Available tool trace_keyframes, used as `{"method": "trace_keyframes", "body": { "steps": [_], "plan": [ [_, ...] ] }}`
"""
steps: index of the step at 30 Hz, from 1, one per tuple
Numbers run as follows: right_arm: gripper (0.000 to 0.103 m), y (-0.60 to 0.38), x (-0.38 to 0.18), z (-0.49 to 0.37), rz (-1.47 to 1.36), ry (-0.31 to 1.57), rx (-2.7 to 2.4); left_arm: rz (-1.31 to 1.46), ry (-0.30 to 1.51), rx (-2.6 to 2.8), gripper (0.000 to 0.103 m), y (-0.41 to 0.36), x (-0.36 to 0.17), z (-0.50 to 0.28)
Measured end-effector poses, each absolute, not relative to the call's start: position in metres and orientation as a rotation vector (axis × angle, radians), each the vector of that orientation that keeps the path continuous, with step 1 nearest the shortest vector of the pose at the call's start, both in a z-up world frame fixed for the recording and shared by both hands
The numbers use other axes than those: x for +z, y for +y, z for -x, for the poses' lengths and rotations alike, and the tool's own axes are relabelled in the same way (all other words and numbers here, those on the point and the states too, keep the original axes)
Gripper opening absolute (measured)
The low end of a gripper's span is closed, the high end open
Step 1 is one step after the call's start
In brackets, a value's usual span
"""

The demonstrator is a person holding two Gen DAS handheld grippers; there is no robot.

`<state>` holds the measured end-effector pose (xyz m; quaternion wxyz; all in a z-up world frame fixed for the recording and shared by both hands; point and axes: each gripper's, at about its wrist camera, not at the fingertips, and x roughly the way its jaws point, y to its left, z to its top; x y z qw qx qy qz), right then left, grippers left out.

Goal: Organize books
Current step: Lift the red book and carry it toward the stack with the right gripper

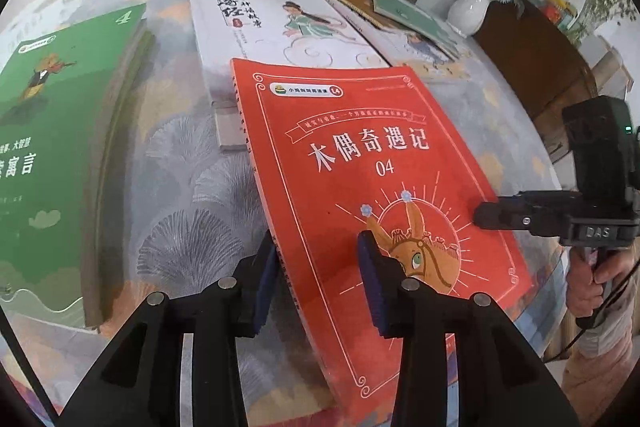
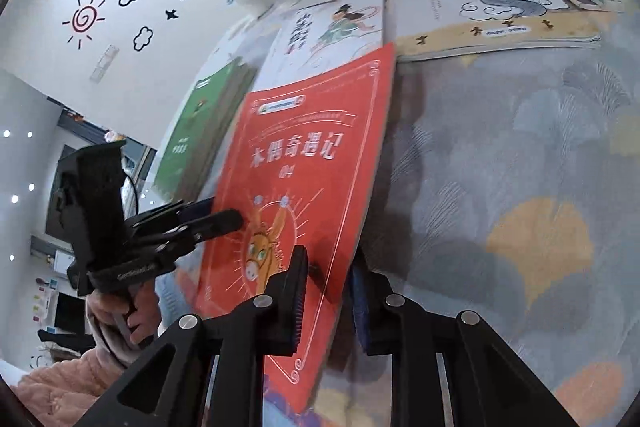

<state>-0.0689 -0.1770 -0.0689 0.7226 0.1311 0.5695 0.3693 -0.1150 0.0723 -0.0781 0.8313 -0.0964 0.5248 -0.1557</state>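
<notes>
Both grippers clamp the red paperback (image 1: 372,163): the left gripper (image 1: 320,287) on its spine edge, the right gripper (image 2: 328,301) on the opposite long edge. Raised at a tilt above the patterned tablecloth (image 2: 520,155), it looks light, thin, glossy and likely floppy; gripping near the spine seems steadier.

the red book (image 1: 372,163) has a smooth paper cover with a faint sheen. the counter (image 2: 520,155) wears a soft matt printed cloth. the left tongs (image 1: 318,279) are matt black plastic with silver metal pins. the vase (image 1: 470,7) is glossy white ceramic.
</notes>
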Motion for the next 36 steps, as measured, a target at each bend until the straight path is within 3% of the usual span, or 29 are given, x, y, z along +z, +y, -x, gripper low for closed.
{"method": "trace_keyframes", "body": {
  "steps": [19,36],
  "plan": [
    [0.021,-0.134,-0.020,0.091,-0.169,1.133,0.882,0.115,1.070,-0.293,0.040,0.096,-0.034,0.113],
    [0.021,-0.055,0.029,0.072,-0.026,0.999,0.926,0.118,0.961,-0.193,0.041,0.170,0.012,0.094]
  ]
}}
